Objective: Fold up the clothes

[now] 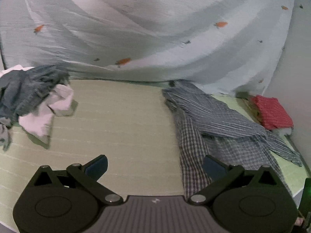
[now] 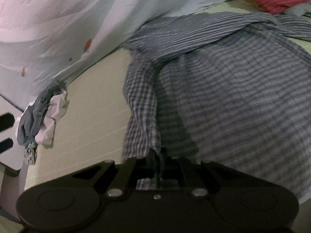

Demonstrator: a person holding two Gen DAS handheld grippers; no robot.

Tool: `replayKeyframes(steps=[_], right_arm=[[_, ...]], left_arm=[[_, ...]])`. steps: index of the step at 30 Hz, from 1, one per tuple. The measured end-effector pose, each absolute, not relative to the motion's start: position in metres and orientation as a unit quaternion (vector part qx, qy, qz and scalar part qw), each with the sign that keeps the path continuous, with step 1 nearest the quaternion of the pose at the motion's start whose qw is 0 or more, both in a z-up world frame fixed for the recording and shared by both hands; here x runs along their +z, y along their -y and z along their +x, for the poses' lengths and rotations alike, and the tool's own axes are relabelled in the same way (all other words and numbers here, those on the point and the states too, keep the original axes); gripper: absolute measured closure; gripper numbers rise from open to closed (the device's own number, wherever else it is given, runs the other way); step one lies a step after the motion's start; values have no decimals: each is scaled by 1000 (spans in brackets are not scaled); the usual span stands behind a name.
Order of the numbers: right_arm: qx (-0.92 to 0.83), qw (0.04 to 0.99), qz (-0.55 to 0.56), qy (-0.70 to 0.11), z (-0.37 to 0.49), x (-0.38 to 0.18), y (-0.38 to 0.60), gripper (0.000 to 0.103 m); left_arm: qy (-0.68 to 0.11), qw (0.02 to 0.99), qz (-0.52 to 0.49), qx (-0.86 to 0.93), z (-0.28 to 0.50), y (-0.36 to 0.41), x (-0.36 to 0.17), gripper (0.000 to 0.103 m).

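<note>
A blue-and-white checked shirt (image 1: 194,151) lies crumpled on the pale green bed sheet (image 1: 120,120), right of centre, with a blue striped garment (image 1: 217,114) draped over its far part. My left gripper (image 1: 155,167) is open and empty, low over the sheet, its right finger beside the checked shirt's edge. In the right wrist view my right gripper (image 2: 156,155) is shut on a fold of the checked shirt (image 2: 233,97), lifting it; the striped garment (image 2: 194,33) lies beyond.
A heap of grey-blue and white clothes (image 1: 33,97) sits at the left, also in the right wrist view (image 2: 42,116). A red cloth (image 1: 272,112) lies by the right wall. A pale curtain with orange spots (image 1: 155,29) hangs behind the bed.
</note>
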State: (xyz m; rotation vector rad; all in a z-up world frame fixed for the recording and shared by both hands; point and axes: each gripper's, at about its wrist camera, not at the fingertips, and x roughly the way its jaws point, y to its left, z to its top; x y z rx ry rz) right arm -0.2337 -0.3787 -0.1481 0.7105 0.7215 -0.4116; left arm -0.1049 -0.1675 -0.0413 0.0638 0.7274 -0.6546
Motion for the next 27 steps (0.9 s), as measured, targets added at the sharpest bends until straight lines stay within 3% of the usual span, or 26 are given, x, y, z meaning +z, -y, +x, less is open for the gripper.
replayKeyframes(steps=[8, 15, 18, 20, 22, 24, 27], right_arm=[[-187, 857, 318, -360, -247, -153, 424, 97], [-159, 854, 265, -419, -232, -174, 434, 91], [-154, 851, 248, -436, -228, -177, 440, 81], [-160, 855, 233, -435, -226, -174, 443, 49], [-168, 859, 226, -429, -226, -170, 448, 37], [-178, 860, 228, -421, -226, -167, 457, 28], [-199, 858, 237, -411, -225, -164, 476, 22]], left_arm=[[-348, 887, 48, -298, -146, 208, -43, 0], [-359, 897, 42, -254, -157, 214, -46, 0], [-358, 902, 36, -240, -157, 214, -44, 0], [-358, 905, 31, -230, -156, 215, -43, 0], [-357, 907, 25, -221, -152, 216, -41, 0], [-355, 910, 19, -212, -149, 219, -40, 0], [-356, 912, 7, -204, -141, 225, -40, 0]])
